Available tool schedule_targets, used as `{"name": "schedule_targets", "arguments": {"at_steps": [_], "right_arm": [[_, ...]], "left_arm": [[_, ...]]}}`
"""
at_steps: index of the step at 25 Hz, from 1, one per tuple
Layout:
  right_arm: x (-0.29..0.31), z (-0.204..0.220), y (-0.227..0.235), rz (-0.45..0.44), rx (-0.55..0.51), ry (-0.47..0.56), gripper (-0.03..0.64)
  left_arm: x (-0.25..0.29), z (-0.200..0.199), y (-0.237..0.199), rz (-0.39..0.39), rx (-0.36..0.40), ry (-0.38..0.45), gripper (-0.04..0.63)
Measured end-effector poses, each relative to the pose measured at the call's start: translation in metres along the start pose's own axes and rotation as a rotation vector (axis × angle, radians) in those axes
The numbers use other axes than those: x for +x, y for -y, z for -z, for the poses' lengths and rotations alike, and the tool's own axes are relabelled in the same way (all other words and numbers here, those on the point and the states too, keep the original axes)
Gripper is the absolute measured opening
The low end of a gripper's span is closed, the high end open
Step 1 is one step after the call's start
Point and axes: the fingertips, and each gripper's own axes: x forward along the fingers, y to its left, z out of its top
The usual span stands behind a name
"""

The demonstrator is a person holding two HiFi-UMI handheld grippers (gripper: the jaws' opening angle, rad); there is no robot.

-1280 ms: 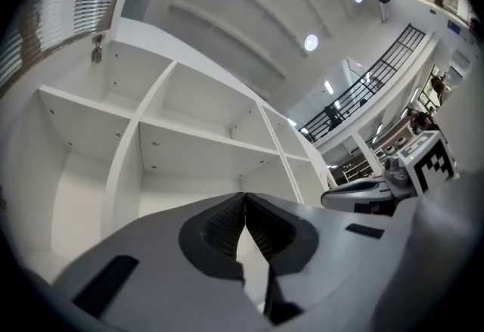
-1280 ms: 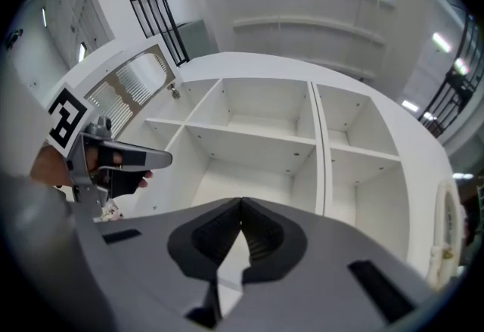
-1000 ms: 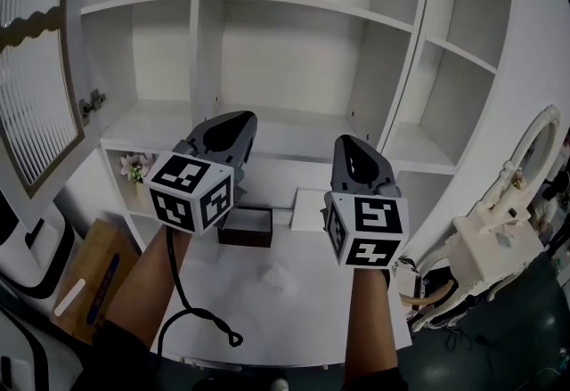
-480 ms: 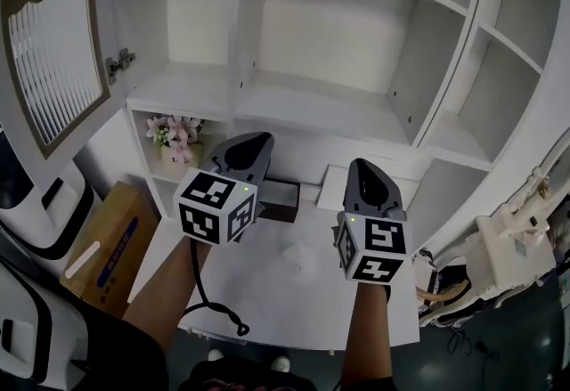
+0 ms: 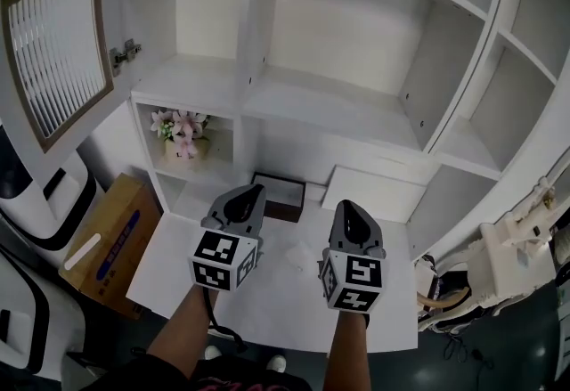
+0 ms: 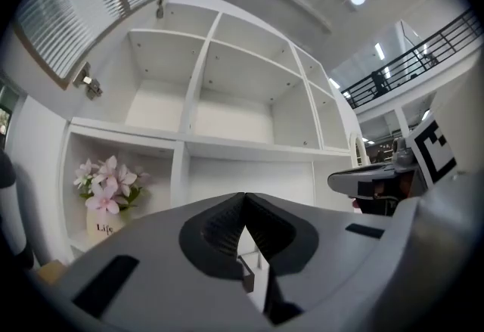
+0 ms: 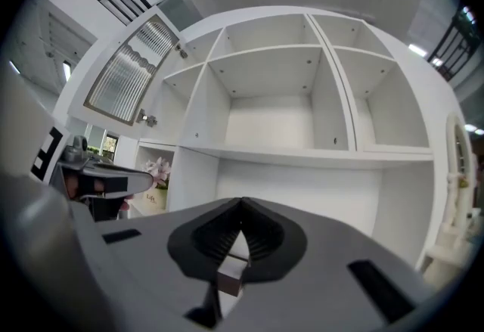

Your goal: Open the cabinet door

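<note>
Table (image 5: 174, 260): left tool (image 5: 248, 195), right tool (image 5: 348, 207) lower, closed | cabinet door (image 5: 53, 33) open

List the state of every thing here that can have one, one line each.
cabinet door: open, swung out to the left
left gripper: shut, nothing between its jaws
right gripper: shut, nothing between its jaws
flower vase: upright in the lower left compartment
dark box: open-topped, lying on the white table
</note>
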Motion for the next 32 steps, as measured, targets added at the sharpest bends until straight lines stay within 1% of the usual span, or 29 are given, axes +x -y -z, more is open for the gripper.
{"name": "schedule_targets", "arguments": {"at_steps": [3,6,11,28,32], "right_arm": [[0.002,0.016,-0.003,-0.014,0.006,-0.018,0.02],[0.003,0.02,-0.007,-0.027,-0.001,-0.025,0.02],[0.006,0.019,-0.009,-0.033,0.001,-0.012,0.02],[0.015,0.028,-0.007,-0.049,0.018,-0.031,0.02],[0.017,0.027,-0.007,-0.051,0.013,-0.031,0.02]], "left_arm": [[-0.004,0.017,-0.003,-0.009,-0.005,-0.029,0.009],[-0.007,0.011,-0.009,-0.027,0.023,-0.017,0.009],[-0.007,0.006,-0.014,-0.039,0.041,-0.003,0.009],[0.002,0.01,-0.016,-0.044,0.049,-0.013,0.009],[0.002,0.006,-0.017,-0.042,0.037,0.001,0.009]]}}
